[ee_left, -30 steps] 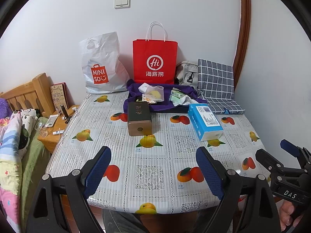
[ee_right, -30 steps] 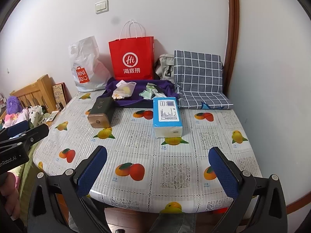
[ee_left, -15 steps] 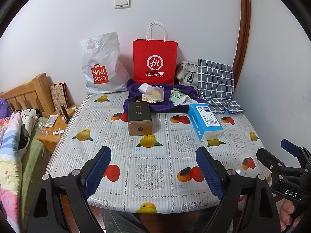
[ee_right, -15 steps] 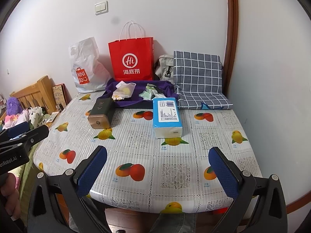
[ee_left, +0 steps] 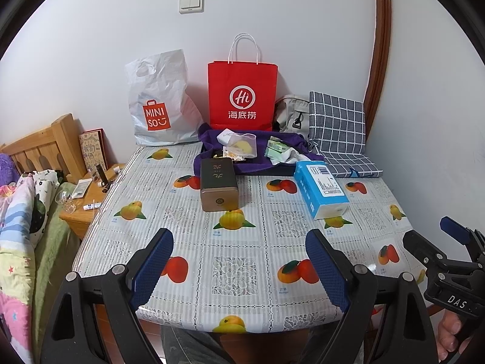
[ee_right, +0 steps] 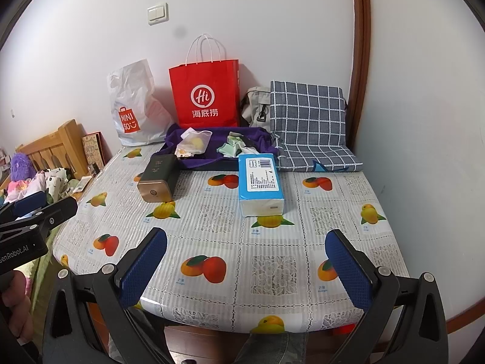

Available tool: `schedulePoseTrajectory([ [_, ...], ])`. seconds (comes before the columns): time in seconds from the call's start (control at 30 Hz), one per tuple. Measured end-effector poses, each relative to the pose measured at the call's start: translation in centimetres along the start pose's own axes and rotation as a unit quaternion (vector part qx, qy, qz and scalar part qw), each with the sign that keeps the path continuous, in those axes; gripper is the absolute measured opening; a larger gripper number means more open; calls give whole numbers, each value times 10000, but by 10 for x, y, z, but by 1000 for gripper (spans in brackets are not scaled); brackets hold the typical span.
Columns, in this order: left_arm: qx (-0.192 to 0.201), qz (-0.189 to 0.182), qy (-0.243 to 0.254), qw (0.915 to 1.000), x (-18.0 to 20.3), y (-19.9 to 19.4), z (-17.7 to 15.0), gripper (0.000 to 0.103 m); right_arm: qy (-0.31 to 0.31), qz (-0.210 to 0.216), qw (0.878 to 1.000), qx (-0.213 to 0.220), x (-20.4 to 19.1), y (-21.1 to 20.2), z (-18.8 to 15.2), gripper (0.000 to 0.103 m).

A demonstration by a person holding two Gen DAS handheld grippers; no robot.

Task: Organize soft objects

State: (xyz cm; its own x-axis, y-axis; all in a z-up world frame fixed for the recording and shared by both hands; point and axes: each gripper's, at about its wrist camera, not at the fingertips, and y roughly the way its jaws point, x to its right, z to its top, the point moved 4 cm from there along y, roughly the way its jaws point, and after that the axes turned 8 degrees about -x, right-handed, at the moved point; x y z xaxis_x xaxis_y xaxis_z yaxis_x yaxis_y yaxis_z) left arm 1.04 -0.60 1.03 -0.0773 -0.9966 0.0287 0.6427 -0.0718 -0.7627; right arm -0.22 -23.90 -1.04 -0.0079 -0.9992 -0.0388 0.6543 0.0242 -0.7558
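Tissue pack [ee_left: 321,189] on fruit-print tablecloth [ee_left: 242,261], white wall [ee_left: 272,15], wooden headboard [ee_left: 45,145]

Both grippers tilt downward side by side, the left gripper [ee_left: 239,261] and the right gripper [ee_right: 247,262] each with jaws spread wide, holding nothing.
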Motion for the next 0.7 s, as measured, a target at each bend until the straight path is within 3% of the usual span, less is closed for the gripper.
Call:
schedulePoseTrajectory([
  [0.7, -2, -14, 25, 10000, -2, 0, 0, 89, 15, 26, 10000, 36, -1, -5, 3, 103],
])
